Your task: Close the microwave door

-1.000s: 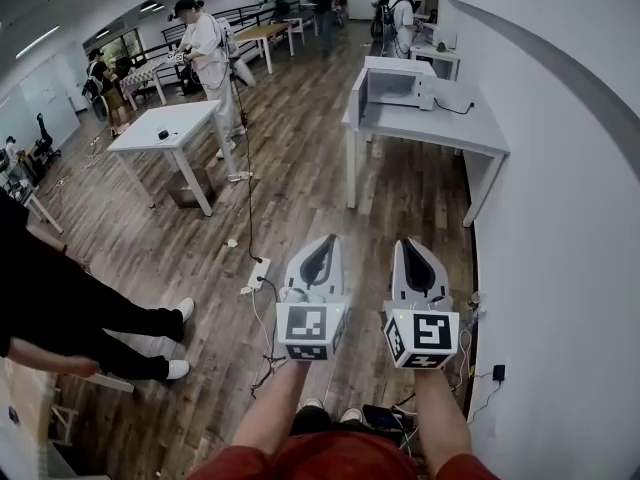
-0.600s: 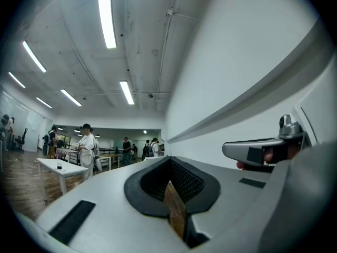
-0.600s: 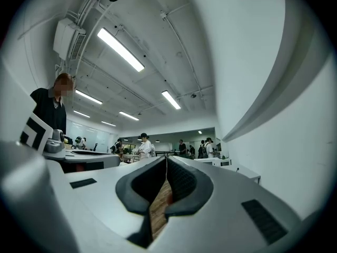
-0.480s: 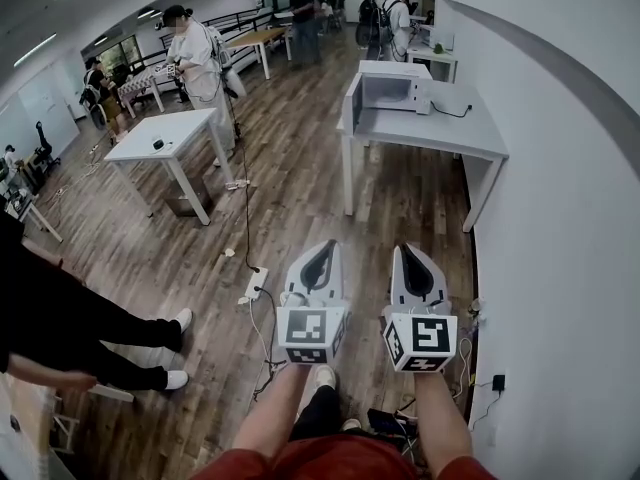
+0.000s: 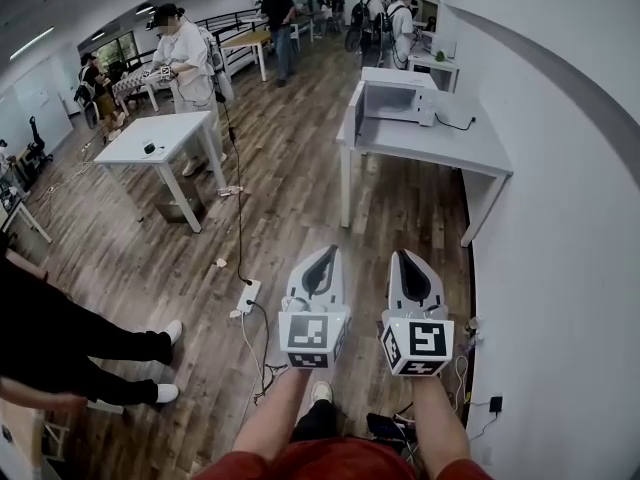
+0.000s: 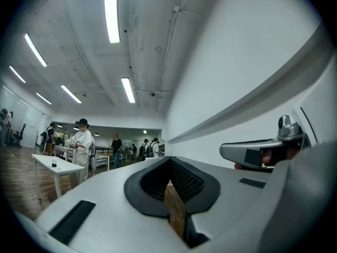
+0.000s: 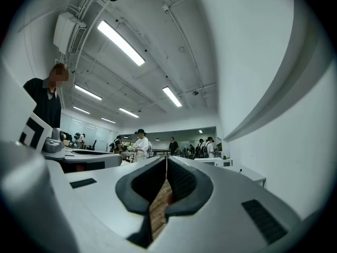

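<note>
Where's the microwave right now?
In the head view, upper right of centre: the microwave sits on the grey table along the right wall, its door swung open.

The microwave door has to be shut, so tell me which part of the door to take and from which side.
Take the door at its free near edge, coming from the picture's left. It stands swung out from the left side of the microwave, so a push on its outer face there should swing it shut.

Ahead of you, the grey table [image 5: 440,146] against the wall carries the microwave [image 5: 400,101], door swung open, and a black cable [image 5: 456,124]. On the wooden floor [image 5: 300,203] lies a white power strip [image 5: 247,296].
</note>
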